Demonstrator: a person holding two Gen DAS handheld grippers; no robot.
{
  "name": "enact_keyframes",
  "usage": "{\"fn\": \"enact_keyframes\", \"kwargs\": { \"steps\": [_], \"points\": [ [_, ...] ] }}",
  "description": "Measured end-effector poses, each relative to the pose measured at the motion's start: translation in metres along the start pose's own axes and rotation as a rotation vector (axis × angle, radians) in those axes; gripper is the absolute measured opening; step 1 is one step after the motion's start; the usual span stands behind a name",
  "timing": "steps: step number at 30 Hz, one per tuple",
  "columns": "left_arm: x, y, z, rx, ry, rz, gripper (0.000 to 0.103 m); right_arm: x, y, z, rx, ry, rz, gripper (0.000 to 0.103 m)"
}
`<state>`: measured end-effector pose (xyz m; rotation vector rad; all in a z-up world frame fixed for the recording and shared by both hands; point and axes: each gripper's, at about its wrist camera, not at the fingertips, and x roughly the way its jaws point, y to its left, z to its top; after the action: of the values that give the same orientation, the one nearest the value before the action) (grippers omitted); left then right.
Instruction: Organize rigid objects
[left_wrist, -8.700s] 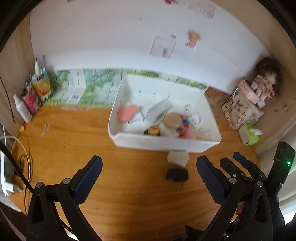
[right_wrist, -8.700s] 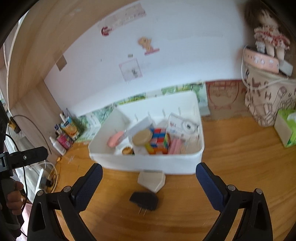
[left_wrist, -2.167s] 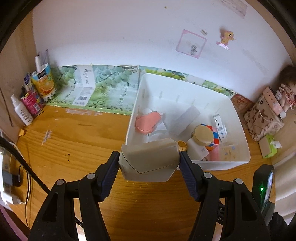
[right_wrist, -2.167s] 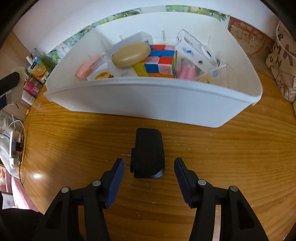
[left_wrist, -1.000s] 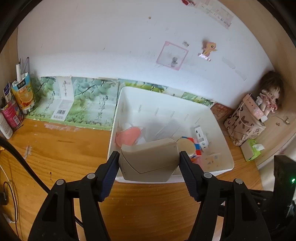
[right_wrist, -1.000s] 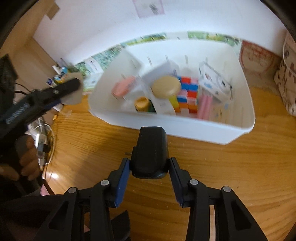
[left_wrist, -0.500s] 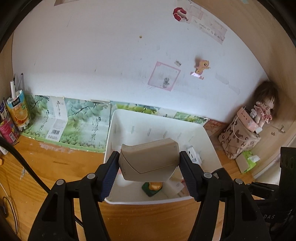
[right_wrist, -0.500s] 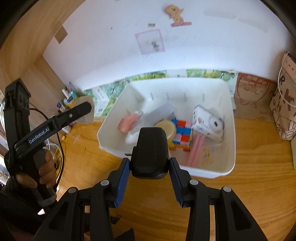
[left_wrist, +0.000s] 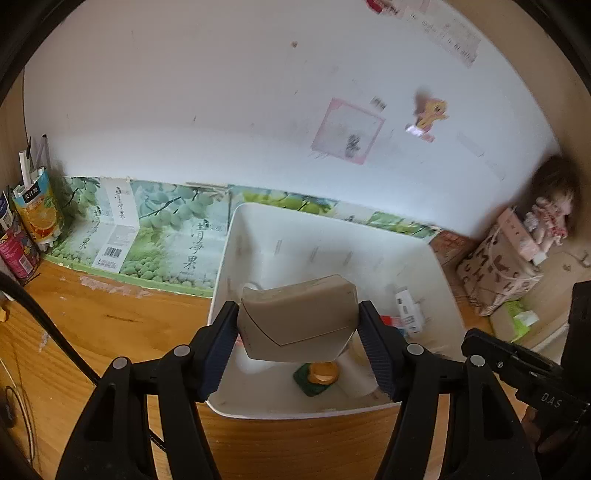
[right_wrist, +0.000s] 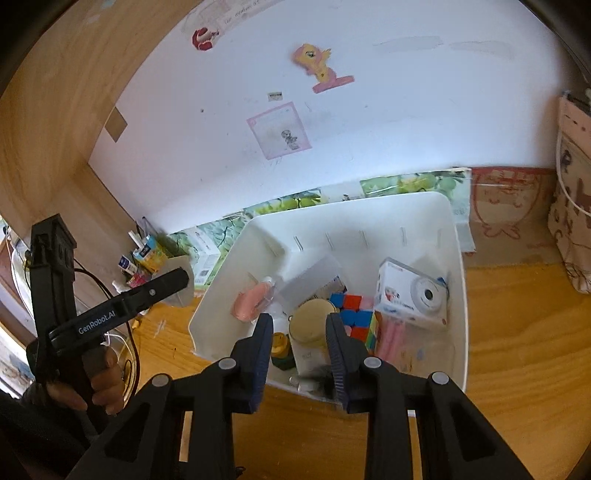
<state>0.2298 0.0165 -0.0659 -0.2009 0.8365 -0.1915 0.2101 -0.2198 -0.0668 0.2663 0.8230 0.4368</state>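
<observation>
One white bin (right_wrist: 458, 295): cube (right_wrist: 354, 314), camera box (right_wrist: 410, 295), jar (right_wrist: 308, 328).

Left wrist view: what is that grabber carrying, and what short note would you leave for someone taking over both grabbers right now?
Left gripper: shut on the beige box, held above the white bin.
Right gripper: shut and empty, over the bin's near side.
Already in the bin: colour cube, camera box, pink case. A dark blurred thing sits just inside the near wall; too blurred to name.
Left to do: probably lower the beige box and release it into the bin.
</observation>
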Motion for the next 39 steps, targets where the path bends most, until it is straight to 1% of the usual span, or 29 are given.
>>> {"fn": "enact_keyframes", "kwargs": {
  "steps": [4,6,7,10,11,13,15,16,18,21,22,24,27,34,37,38,39],
  "points": [
    [0.013,0.003,0.0,-0.001,0.045,0.03,0.069,0.018,-0.001,0.002,-0.017,0.029,0.016,0.031],
    [0.016,0.005,0.0,-0.001,0.053,0.039,0.075,0.026,-0.001,0.001,-0.017,0.048,0.025,0.031],
    [0.016,0.005,0.001,0.001,0.046,0.043,0.082,0.028,0.0,0.001,-0.018,0.05,0.026,0.031],
    [0.014,0.006,0.002,0.004,0.041,0.051,0.084,0.032,0.003,0.0,-0.025,0.061,0.028,0.031],
    [0.014,0.006,0.002,0.006,0.048,0.051,0.087,0.032,0.004,0.0,-0.028,0.06,0.027,0.031],
    [0.01,0.006,0.002,0.003,0.045,0.051,0.088,0.029,0.007,-0.001,-0.035,0.057,0.023,0.035],
    [0.004,0.006,0.003,0.002,0.036,0.045,0.089,0.022,0.01,-0.002,-0.039,0.044,0.013,0.045],
    [0.0,0.005,0.003,0.003,0.03,0.042,0.089,0.02,0.011,-0.001,-0.04,0.038,0.011,0.047],
    [-0.01,0.003,0.003,0.009,0.014,0.033,0.092,0.011,0.015,-0.002,-0.041,0.018,0.006,0.058],
    [-0.026,-0.001,0.002,0.017,-0.011,0.009,0.097,-0.004,0.021,-0.003,-0.043,-0.012,0.001,0.069],
    [-0.031,-0.002,0.001,0.02,-0.018,0.001,0.1,-0.007,0.023,-0.004,-0.042,-0.018,-0.001,0.072],
    [-0.043,-0.004,0.001,0.023,-0.036,-0.018,0.1,-0.017,0.028,-0.006,-0.038,-0.036,-0.008,0.082],
    [-0.056,-0.007,0.0,0.027,-0.052,-0.029,0.1,-0.03,0.033,-0.009,-0.033,-0.062,-0.021,0.082],
    [-0.077,-0.002,-0.006,0.027,-0.063,-0.074,0.102,-0.048,0.049,-0.02,-0.034,-0.09,-0.103,0.085],
    [-0.081,0.001,-0.011,0.031,-0.053,-0.091,0.102,-0.052,0.053,-0.028,-0.012,-0.097,-0.14,0.092],
    [-0.08,0.003,-0.013,0.032,-0.041,-0.095,0.102,-0.053,0.055,-0.031,-0.002,-0.1,-0.154,0.101],
    [-0.08,0.004,-0.016,0.032,-0.031,-0.099,0.102,-0.053,0.055,-0.035,0.012,-0.1,-0.171,0.103]
  ]
}}
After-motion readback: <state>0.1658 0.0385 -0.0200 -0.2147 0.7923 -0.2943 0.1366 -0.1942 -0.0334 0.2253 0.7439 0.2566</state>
